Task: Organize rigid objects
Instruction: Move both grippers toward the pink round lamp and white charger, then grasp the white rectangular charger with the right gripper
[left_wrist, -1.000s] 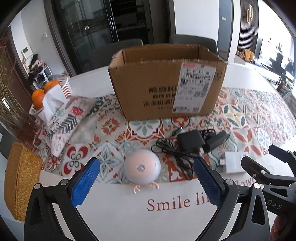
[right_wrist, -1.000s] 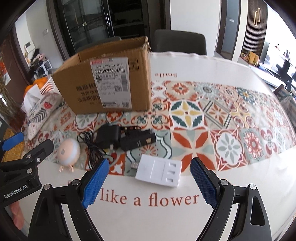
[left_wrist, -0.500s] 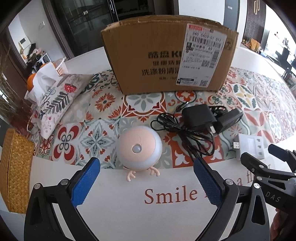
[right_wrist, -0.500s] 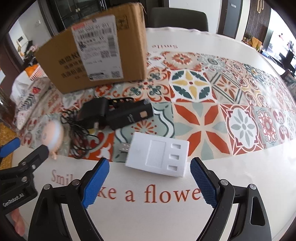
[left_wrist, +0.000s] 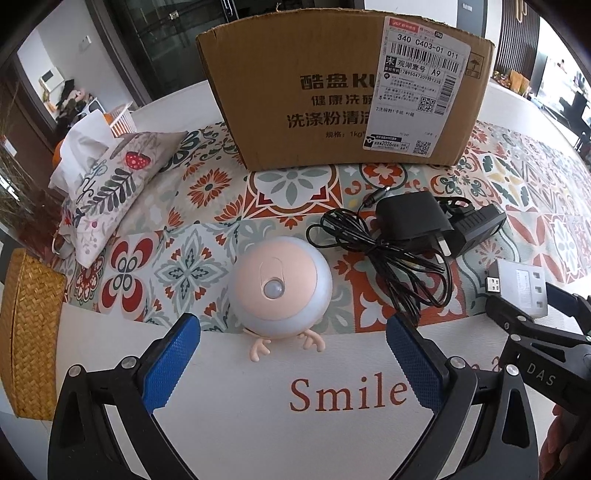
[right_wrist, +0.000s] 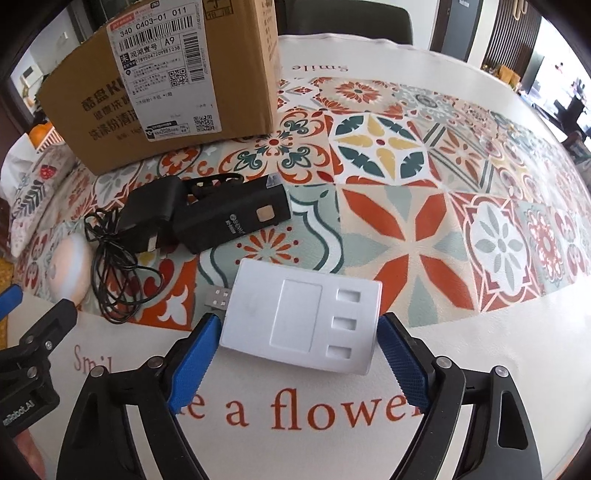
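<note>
A white USB charger block (right_wrist: 303, 317) lies on the tablecloth between the blue pads of my right gripper (right_wrist: 297, 332). The jaws are closing, and the pads stand at the block's two short sides. In the left wrist view a round pink night light (left_wrist: 280, 288) with little feet rests just beyond my left gripper (left_wrist: 293, 354), which is open and holds nothing. Between the two items lie a black power adapter (left_wrist: 406, 221) with a tangled cable and a black box-shaped device (right_wrist: 229, 218). A cardboard box (left_wrist: 332, 110) stands behind them.
A floral tissue pouch (left_wrist: 99, 195) lies at the left, with a woven basket (left_wrist: 29, 332) at the table's left edge. Oranges (right_wrist: 40, 133) sit behind the pouch. The patterned tablecloth (right_wrist: 443, 184) stretches bare to the right. A chair (right_wrist: 347, 18) stands beyond the table.
Both grippers have come down toward the table. The night light now sits close to the left fingertips. The charger block has come between the right pads, which have narrowed.
</note>
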